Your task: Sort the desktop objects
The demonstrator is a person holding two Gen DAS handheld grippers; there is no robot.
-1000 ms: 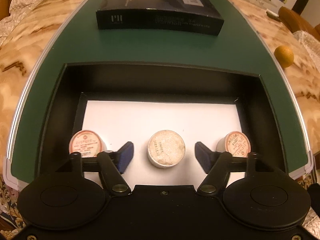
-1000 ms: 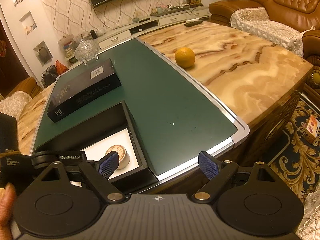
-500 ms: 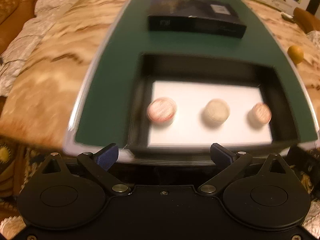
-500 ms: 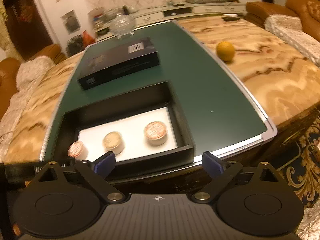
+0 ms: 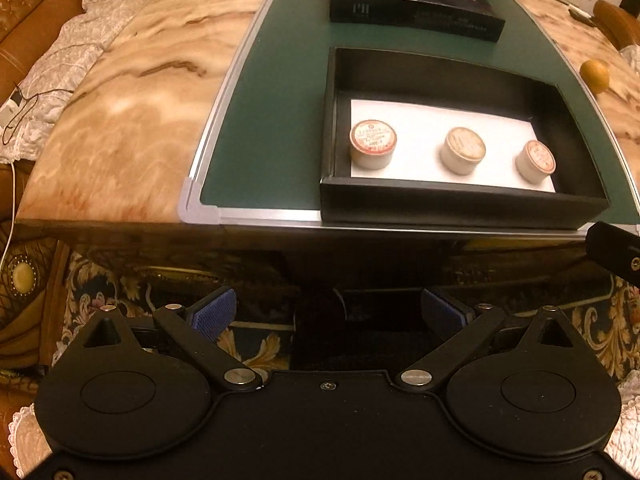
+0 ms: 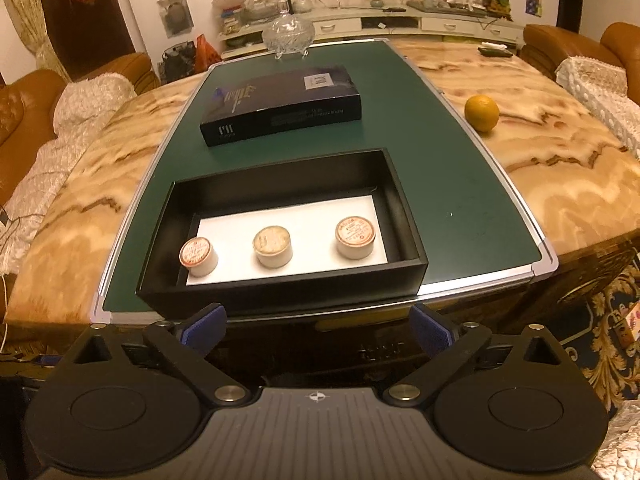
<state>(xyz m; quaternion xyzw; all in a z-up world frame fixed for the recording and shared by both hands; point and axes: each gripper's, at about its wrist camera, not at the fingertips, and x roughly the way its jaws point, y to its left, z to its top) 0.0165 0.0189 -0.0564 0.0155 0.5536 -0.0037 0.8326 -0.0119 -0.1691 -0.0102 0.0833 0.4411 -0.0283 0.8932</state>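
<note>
An open black box [image 6: 280, 294] [image 5: 460, 206] with a white floor sits on the green mat near the table's front edge. Three small round white jars stand in a row inside it: a left one [image 6: 198, 257] [image 5: 373, 149], a middle one [image 6: 273, 246] [image 5: 463, 150] and a right one [image 6: 355, 237] [image 5: 535, 161]. My left gripper [image 5: 328, 314] is open and empty, below and in front of the table edge. My right gripper [image 6: 318, 326] is open and empty, just in front of the box.
A closed black lid box [image 6: 280, 106] [image 5: 414, 8] lies behind the open box. An orange [image 6: 481, 113] [image 5: 595, 76] rests on the marble table [image 6: 560, 168] to the right. A glass bowl [image 6: 289, 36] stands at the mat's far end. Sofas surround the table.
Both grippers pulled back from the box to beyond the table's front edge. The left gripper left the middle jar standing in the box and its jaws are wider apart.
</note>
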